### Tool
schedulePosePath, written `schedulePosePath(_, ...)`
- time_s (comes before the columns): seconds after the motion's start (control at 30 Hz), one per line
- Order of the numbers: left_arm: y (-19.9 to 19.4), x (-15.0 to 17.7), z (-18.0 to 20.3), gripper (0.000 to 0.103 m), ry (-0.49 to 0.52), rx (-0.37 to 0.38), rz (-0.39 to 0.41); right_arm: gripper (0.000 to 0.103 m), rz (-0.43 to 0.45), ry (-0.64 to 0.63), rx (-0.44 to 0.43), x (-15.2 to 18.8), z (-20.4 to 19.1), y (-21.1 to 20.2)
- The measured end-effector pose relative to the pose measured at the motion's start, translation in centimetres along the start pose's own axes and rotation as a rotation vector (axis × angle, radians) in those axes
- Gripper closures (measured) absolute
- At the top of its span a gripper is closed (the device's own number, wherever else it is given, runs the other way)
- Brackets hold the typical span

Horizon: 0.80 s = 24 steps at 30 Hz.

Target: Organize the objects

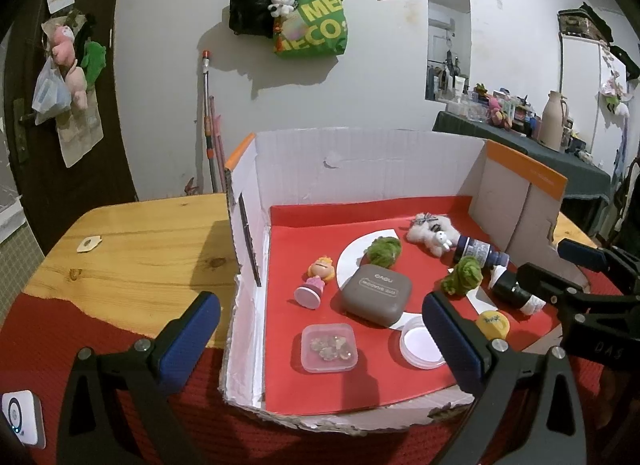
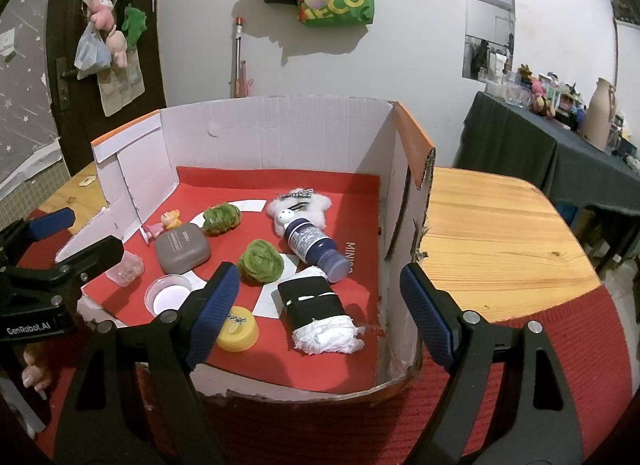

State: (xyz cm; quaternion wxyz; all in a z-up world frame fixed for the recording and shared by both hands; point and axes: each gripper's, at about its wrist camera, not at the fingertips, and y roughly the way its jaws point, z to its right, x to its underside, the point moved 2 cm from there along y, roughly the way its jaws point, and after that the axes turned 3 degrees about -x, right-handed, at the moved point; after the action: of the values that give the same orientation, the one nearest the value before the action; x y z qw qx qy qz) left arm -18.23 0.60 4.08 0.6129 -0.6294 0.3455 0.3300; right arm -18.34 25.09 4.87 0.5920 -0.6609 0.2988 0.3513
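Left gripper (image 1: 320,339): jaws stand wide apart with nothing between the pads; it hangs over the near left corner of the cardboard box (image 1: 360,149), one finger outside the left wall, the other above the box floor.
Left fingers (image 1: 188,341): blue pads, touching nothing.
Right gripper (image 2: 320,311): jaws wide apart and empty, hanging over the near right part of the box; its right finger sits beyond the right wall.
Right fingers (image 2: 216,307): blue pads, clear of every object.
Between left fingers: clear lidded tub (image 1: 329,347) holding small round pieces; grey case (image 1: 376,295) just beyond it; little figurine (image 1: 316,281) lying on its side to the left of the case.
By left gripper's right finger: shallow clear round dish (image 1: 418,343), partly hidden behind the pad; yellow cap (image 1: 493,323) just past it.
Between right fingers: black roll with white paper wadding (image 2: 316,311) lying on the red liner; dark blue bottle (image 2: 314,243) on its side beyond it, touching the white fluffy toy (image 2: 298,205).
By right gripper's left finger: yellow cap just beside the pad; green woolly ball (image 2: 260,261) just behind the pad; a second green ball (image 2: 221,217) farther back.
Box: open-topped, white walls with orange edges, near wall torn low; red sheet on the floor with white paper patches.
Box stands on: wooden table (image 2: 500,233), with red cloth (image 2: 560,345) at the near edge.
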Motion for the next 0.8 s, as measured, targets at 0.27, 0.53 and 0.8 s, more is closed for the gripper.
schedulePosePath(0.27, -0.28, 0.1, 0.32, 0.0, 0.01, -0.003, 0.016, 0.014, 0.014, 0.007, 0.008, -0.02, 0.28, -0.37)
schedulePosePath(0.53, -0.42, 0.14, 0.4, 0.0, 0.012, -0.004, 0.019, 0.014, 0.015, 0.019, 0.016, -0.09, 0.47, -0.35)
schedulePosePath(0.8, -0.43, 0.13, 0.39, 0.0, 0.012, -0.004, 0.02, 0.014, 0.015, 0.018, 0.017, -0.09, 0.43, -0.35)
